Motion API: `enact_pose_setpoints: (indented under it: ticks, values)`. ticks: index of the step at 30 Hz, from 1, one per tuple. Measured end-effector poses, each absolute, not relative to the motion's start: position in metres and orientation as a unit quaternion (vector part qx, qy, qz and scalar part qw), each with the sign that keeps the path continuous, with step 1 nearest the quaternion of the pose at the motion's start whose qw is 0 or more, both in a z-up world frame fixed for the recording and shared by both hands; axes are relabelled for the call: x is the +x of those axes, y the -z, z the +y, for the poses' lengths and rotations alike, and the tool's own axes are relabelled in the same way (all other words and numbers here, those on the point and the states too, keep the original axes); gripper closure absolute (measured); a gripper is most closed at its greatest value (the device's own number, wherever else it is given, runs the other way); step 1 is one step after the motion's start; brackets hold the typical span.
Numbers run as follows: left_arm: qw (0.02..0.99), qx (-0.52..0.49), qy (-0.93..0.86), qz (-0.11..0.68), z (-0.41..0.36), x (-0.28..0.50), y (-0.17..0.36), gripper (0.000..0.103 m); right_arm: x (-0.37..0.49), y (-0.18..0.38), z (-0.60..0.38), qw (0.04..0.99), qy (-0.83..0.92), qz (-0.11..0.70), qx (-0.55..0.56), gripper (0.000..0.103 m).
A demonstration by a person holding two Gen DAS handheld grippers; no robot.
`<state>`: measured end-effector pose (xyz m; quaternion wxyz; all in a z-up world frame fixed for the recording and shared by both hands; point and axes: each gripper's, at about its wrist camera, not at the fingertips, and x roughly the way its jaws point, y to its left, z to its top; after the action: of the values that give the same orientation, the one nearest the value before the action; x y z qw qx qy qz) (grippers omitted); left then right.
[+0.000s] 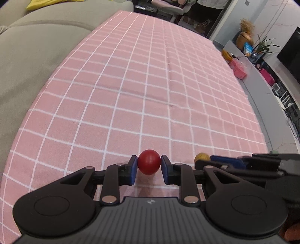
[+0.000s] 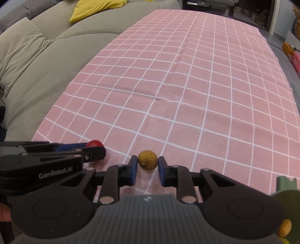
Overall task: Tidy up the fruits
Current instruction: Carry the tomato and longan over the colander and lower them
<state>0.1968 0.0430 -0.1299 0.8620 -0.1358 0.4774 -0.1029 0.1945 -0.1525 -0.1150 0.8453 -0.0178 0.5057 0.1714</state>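
My left gripper (image 1: 149, 165) is shut on a small red round fruit (image 1: 149, 162), its blue pads pressing both sides just above the pink checked tablecloth (image 1: 142, 90). My right gripper (image 2: 147, 163) is shut on a small yellow-brown round fruit (image 2: 147, 160) in the same way. The two grippers sit side by side near the cloth's near edge. In the left wrist view the yellow-brown fruit (image 1: 201, 157) shows at the right with the right gripper beside it. In the right wrist view the red fruit (image 2: 94, 143) peeks out past the left gripper's fingers (image 2: 75, 146).
A grey sofa (image 2: 37, 62) with a yellow cushion (image 2: 93, 7) runs along the cloth's left side. At the lower right of the right wrist view stands a green holder (image 2: 286, 185) with another yellow-brown fruit (image 2: 285, 228) by it. Boxes and plants (image 1: 243, 48) line the far right floor.
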Motion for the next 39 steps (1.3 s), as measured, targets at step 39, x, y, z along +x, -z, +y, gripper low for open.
enact_pose_setpoints:
  ticks: [39]
  values:
    - [0.813,-0.05,0.323,0.482,-0.132,0.107,0.056,0.073,-0.001,0.043,-0.334,0.892,-0.035,0.45,0.017,0.084]
